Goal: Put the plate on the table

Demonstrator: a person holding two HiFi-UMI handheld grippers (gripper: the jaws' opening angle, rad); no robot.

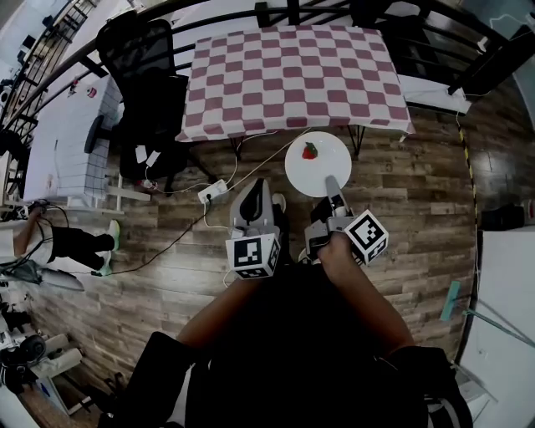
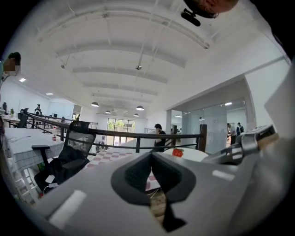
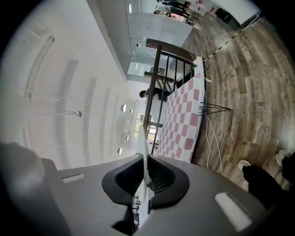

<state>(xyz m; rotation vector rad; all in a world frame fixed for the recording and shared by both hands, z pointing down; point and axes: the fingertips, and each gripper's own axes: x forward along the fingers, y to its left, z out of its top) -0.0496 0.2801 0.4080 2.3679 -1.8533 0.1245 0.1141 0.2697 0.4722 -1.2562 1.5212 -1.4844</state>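
A round white plate [image 1: 322, 171] with a red strawberry [image 1: 310, 150] on it hangs level over the wooden floor, just short of the table's near edge. My right gripper [image 1: 333, 185] is shut on the plate's near rim. In the right gripper view the plate [image 3: 144, 161] shows edge-on, pinched between the pads. The table [image 1: 292, 75] wears a pink-and-white checked cloth. My left gripper [image 1: 257, 191] hangs beside the plate on its left, shut and holding nothing. The left gripper view shows the plate [image 2: 196, 155] and strawberry [image 2: 178, 152] to the right, ahead of its jaws.
A black office chair [image 1: 146, 75] stands left of the table. A white power strip [image 1: 213, 192] and its cables lie on the floor near my left gripper. A dark railing [image 1: 292, 10] runs behind the table. A white desk [image 1: 58, 142] and someone's legs [image 1: 71, 244] are at far left.
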